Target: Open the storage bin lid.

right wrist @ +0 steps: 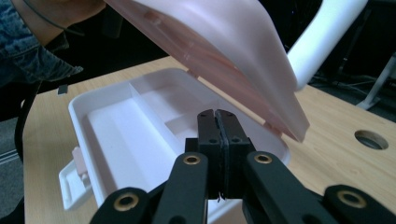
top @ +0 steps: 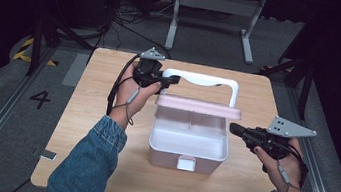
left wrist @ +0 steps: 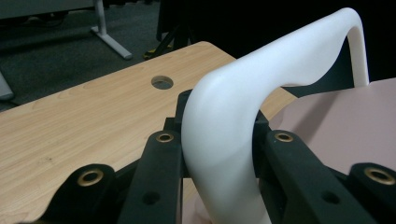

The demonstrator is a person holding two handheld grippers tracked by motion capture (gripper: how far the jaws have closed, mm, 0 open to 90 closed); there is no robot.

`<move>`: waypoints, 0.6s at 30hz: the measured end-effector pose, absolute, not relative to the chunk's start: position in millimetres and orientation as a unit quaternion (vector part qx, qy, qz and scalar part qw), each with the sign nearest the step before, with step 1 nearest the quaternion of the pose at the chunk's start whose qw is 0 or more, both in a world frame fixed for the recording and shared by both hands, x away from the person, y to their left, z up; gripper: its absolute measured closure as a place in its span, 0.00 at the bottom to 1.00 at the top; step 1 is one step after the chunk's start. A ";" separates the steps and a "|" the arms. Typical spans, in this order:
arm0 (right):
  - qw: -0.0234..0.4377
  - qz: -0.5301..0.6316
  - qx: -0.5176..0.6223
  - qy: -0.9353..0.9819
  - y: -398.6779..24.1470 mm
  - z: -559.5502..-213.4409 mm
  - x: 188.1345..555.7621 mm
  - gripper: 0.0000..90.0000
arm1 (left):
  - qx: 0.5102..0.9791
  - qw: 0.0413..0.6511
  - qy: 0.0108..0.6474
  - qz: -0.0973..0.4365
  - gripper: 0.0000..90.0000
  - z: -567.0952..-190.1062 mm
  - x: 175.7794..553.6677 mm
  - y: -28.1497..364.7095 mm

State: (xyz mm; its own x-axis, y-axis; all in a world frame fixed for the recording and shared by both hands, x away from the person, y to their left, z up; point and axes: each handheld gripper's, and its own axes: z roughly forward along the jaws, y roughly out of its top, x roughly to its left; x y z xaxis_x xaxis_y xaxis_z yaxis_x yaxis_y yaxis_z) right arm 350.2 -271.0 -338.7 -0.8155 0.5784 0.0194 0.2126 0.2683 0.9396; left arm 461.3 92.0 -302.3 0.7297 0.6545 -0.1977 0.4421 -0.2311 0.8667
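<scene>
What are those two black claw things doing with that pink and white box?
A person holds a gripper in each hand at a wooden table. The left gripper is clamped on the white handle of the box, with its pink lid lifted partway open. The right gripper hovers by the box's right side, jaws pressed together and empty. The box's compartments look empty.

The white storage box [top: 188, 149] sits mid-bench [top: 88, 130], its pink lid [top: 199, 106] lifted and tilted open over the tray. Inside, white dividers split it into compartments. The white handle [top: 204, 80] stands above the lid's far edge, and the front latch [top: 186, 163] hangs loose.
</scene>
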 end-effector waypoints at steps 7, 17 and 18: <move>0.189 0.566 0.253 0.762 -269.5 -332.7 349.2 1.00 | 0.780 0.510 0.348 0.101 0.83 -301.8 460.5 92.5; 0.200 0.565 0.251 0.760 -270.7 -332.2 351.7 1.00 | 0.772 0.517 0.351 0.118 0.61 -299.9 456.1 101.5; 0.201 0.564 0.250 0.761 -270.9 -331.8 352.1 1.00 | 0.771 0.516 0.352 0.122 0.59 -299.8 455.1 103.0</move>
State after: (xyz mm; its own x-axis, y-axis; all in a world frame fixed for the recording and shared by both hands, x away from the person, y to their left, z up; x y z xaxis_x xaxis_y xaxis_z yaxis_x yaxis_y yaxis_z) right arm 352.1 -270.9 -331.8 -0.7942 0.6073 -0.0231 0.1545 0.2386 0.9588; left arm 455.1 103.0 -299.8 0.7225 0.6687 -0.1758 0.4173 -0.2189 0.8820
